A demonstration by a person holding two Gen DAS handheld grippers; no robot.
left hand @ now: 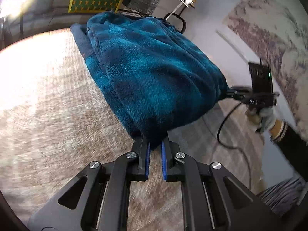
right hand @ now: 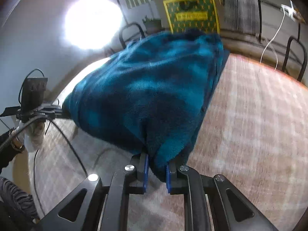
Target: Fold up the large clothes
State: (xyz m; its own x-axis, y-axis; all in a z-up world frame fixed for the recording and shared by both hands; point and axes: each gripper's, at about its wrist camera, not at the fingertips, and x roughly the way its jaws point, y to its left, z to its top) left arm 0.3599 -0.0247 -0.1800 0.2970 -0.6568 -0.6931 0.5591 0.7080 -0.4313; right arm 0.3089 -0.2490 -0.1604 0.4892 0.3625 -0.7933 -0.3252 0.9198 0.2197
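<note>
Both clamped on the blue fleece jacket [left hand: 150, 73]: left gripper [left hand: 155, 146] pinches one edge, right gripper [right hand: 156, 163] another, jacket bunched over a patterned rug [left hand: 48, 115].

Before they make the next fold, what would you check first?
1. Left gripper pinching the fleece: ok, cloth sits between its blue pads.
2. Right gripper pinching the fleece: ok, an edge is bunched between its pads.
3. Both hold the same near edge: ok, each shows in the other's view.
4. Fleece lying on the table: ok.
5. Cable clear of the cloth: ok, it hangs beside it.
6. Sleeves tucked in: cannot tell.
</note>
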